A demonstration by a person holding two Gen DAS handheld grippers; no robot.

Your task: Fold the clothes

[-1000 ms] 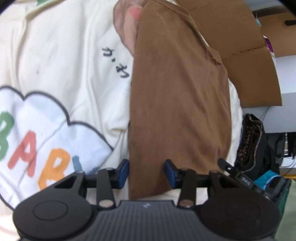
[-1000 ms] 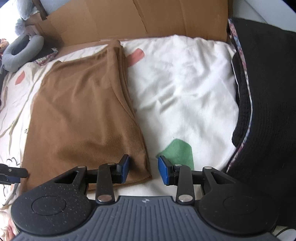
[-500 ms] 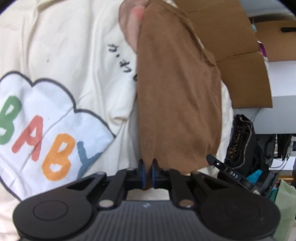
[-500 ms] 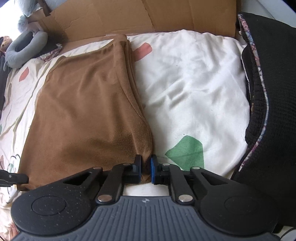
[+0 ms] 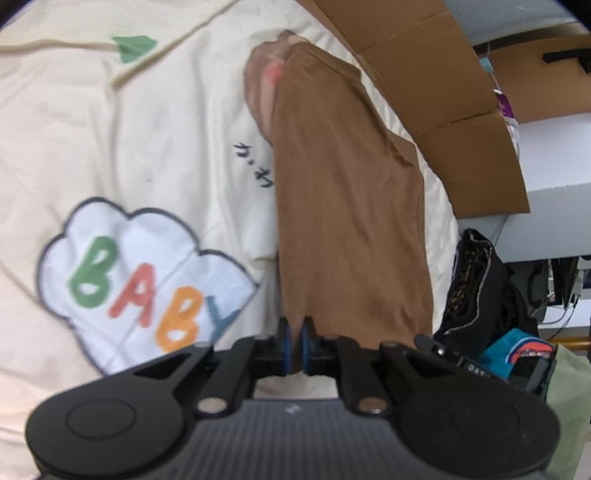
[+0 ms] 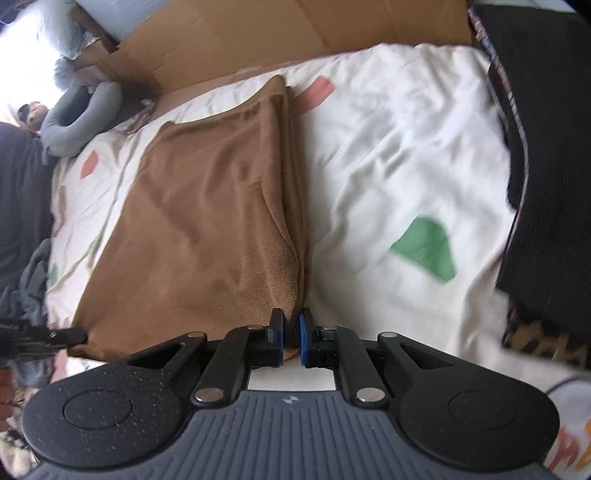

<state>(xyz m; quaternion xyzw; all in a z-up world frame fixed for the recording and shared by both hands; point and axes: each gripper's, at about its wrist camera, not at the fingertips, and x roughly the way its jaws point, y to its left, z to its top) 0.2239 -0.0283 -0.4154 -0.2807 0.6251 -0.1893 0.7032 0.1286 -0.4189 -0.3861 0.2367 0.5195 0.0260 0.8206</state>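
A folded brown garment lies lengthwise on a cream bedsheet printed with a cloud reading "BABY". The left tool is clamped on the garment's near hem at one corner; the right tool is pinched on the near hem at the opposite corner, where the folded edge runs away from it. The cloth stretches forward from both tools toward flattened cardboard at the bed's far side. A black knitted garment lies to the right, apart from the brown one; a grey neck pillow rests far left.
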